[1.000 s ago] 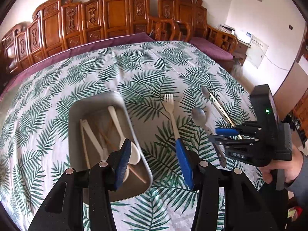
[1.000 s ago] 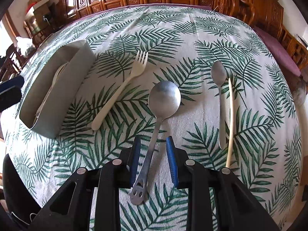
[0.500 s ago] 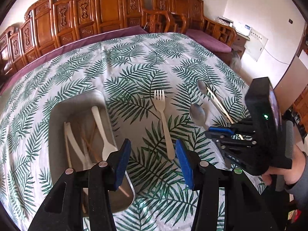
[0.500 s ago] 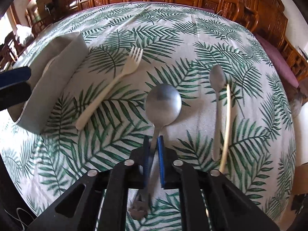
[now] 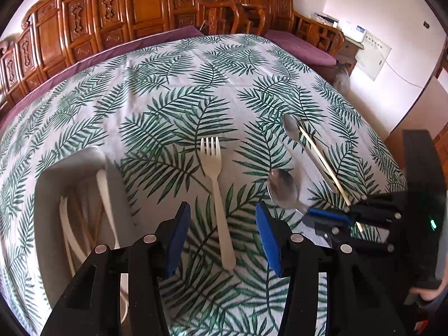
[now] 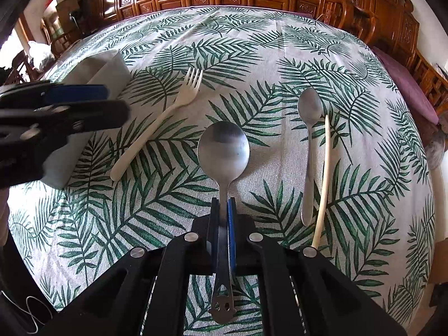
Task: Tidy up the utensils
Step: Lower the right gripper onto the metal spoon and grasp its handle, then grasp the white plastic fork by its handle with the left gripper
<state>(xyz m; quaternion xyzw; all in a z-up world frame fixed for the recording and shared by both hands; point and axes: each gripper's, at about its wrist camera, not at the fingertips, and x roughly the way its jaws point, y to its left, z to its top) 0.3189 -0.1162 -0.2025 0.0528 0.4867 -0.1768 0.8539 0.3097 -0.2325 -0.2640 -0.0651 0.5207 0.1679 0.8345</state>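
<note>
Two grippers: right gripper (image 6: 223, 210) clamps large spoon (image 6: 223, 151); left gripper (image 5: 221, 235) half-open, empty; no legible writing

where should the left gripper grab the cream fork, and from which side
Grip the fork at mid-handle, coming straight down from above with one finger on each side. It lies flat on the cloth, handle toward the open left gripper, and the straight, narrow handle fits between the jaws better than the wide tines. The tray sits just left for the drop.

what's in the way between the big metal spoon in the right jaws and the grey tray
Only the cream plastic fork lies on the cloth between the big metal spoon and the grey tray; the left gripper hovers open over it.
</note>
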